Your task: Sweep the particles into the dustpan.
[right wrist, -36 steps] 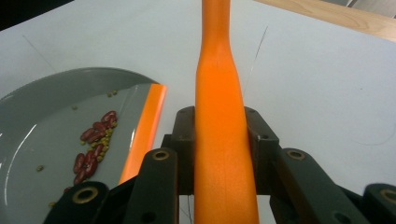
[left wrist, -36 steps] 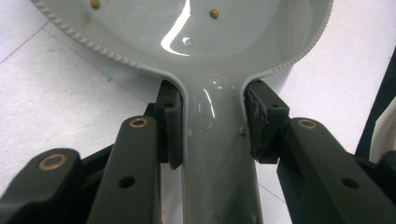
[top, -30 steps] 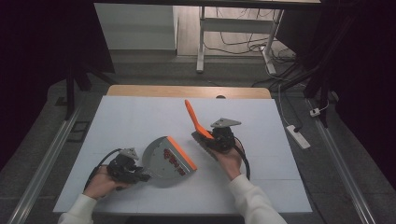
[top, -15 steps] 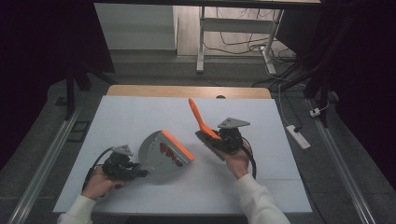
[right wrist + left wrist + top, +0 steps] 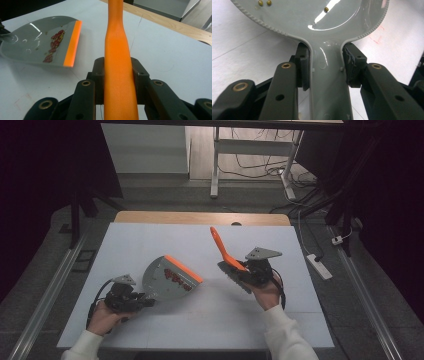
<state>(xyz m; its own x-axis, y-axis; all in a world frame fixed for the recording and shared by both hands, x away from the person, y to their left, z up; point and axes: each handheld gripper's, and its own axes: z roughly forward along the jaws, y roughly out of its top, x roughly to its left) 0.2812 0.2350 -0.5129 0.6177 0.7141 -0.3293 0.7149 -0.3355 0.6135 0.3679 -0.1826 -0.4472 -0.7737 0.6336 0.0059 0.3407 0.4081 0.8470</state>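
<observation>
Left gripper (image 5: 145, 299) clamped on grey dustpan (image 5: 167, 279) handle, red bits (image 5: 174, 276) inside, right gripper (image 5: 239, 272) gripping orange brush (image 5: 223, 250), white table (image 5: 165, 237).

White table (image 5: 150, 240), power strip (image 5: 318, 265)

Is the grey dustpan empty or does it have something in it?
Not empty: the dustpan holds a small pile of red bits near its orange lip.

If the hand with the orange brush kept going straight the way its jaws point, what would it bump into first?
Probably nothing on the table. The right gripper points along the brush toward the far wooden table edge. The dustpan sits off to the side. Depth is hard to judge.
</observation>
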